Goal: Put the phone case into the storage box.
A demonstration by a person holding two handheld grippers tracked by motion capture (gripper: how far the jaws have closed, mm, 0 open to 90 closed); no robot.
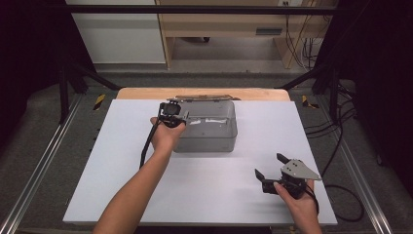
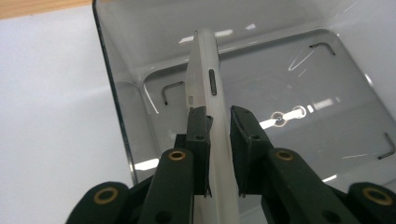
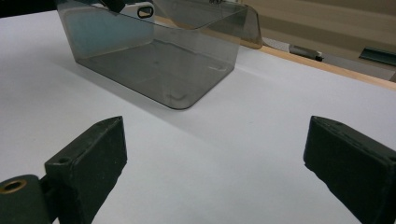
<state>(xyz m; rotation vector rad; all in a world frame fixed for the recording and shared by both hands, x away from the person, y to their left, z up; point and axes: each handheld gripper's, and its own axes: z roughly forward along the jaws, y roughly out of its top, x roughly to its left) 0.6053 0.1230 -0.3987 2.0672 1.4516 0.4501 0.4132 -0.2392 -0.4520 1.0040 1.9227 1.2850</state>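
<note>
Left claw (image 2: pixel 218 154) pinches slim glossy white phone (image 2: pixel 208 93) over smoky clear box (image 2: pixel 112 84).

A thin white phone (image 2: pixel 208 93) stands on its edge, over the open clear box (image 2: pixel 355 84), held.

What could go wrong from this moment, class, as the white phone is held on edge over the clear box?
1. The left gripper pinches the white phone only near its lower end, on its thin edges; it might pivot or slip between the fingers.
2. Let go from above, the phone could strike the hard floor of the clear box.
3. The right gripper rests open, apart from the box, so nothing steadies the box if bumped.
</note>
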